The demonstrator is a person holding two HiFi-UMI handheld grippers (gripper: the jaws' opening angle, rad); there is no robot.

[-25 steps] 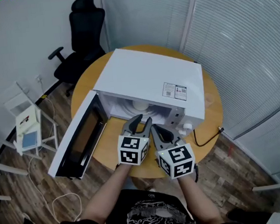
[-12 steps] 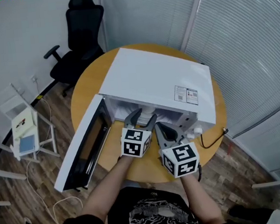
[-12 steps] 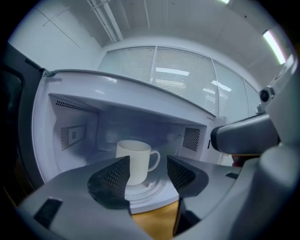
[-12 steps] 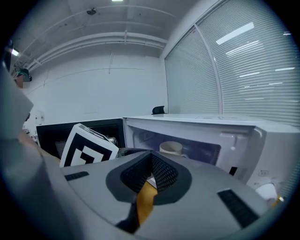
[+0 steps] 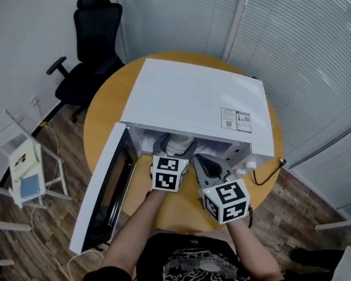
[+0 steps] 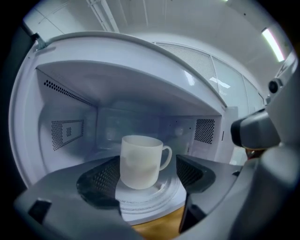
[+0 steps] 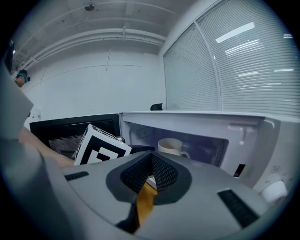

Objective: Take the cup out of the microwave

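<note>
A white cup (image 6: 140,161) with its handle to the right stands on the white turntable (image 6: 150,199) inside the microwave (image 5: 196,101), whose door (image 5: 106,187) hangs open to the left. My left gripper (image 6: 146,177) reaches into the microwave's mouth; its jaws are opening, and the cup stands between the dark pads (image 6: 101,180) without touching them. In the head view the left gripper (image 5: 175,149) is at the oven's opening, with the cup (image 5: 177,144) just showing under the top edge. My right gripper (image 7: 151,164) is shut and empty, in front of the microwave, beside the left one.
The microwave sits on a round wooden table (image 5: 107,106). A black cable (image 5: 265,174) runs off its right front corner. A black office chair (image 5: 87,52) stands behind the table, a small white rack (image 5: 27,169) on the floor at the left. Blinds cover the right wall.
My left gripper has moved forward into the microwave's opening and its jaws have spread apart. The right gripper has crept forward a little beside it.
</note>
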